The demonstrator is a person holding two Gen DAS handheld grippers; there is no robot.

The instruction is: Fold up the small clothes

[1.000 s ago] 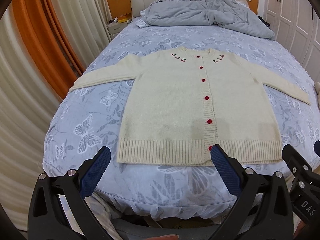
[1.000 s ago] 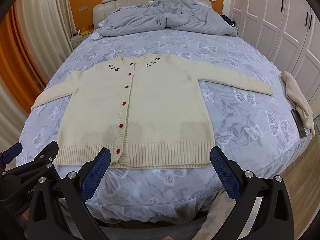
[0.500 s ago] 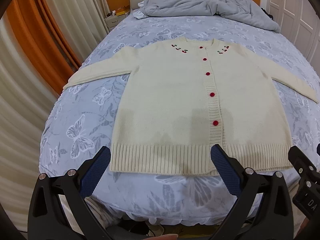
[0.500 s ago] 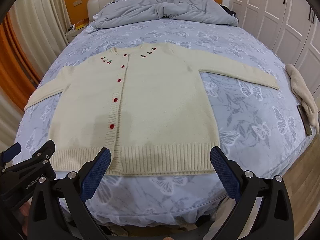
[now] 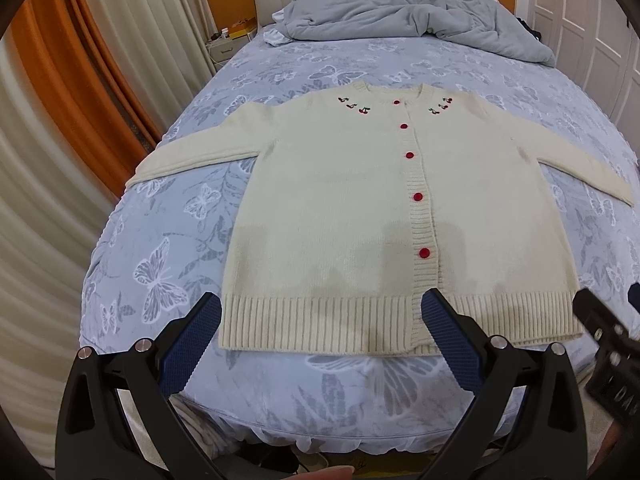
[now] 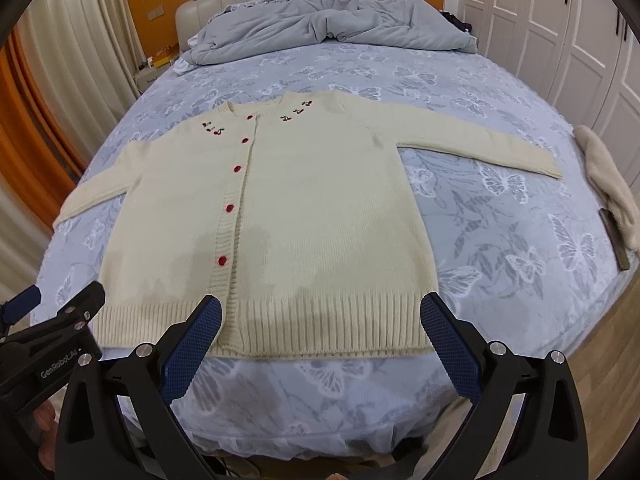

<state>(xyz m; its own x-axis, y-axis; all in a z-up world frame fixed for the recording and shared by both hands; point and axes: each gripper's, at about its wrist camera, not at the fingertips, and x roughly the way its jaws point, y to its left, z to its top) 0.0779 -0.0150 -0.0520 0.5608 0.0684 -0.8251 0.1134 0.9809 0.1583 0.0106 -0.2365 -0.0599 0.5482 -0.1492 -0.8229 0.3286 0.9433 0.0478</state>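
Observation:
A cream knit cardigan with red buttons and cherry embroidery lies flat and buttoned on the bed, sleeves spread out to both sides; it also shows in the right wrist view. My left gripper is open and empty, hovering just above the cardigan's ribbed hem at the left half. My right gripper is open and empty above the hem's right half. Each gripper shows at the edge of the other's view.
The bed has a blue butterfly-print sheet. A crumpled grey duvet lies by the headboard. A cream towel and a dark flat object lie at the bed's right edge. Curtains hang left, wardrobes stand right.
Both grippers have moved forward toward the bed and now hang over the cardigan's hem. Both stay open. The cardigan has not moved.

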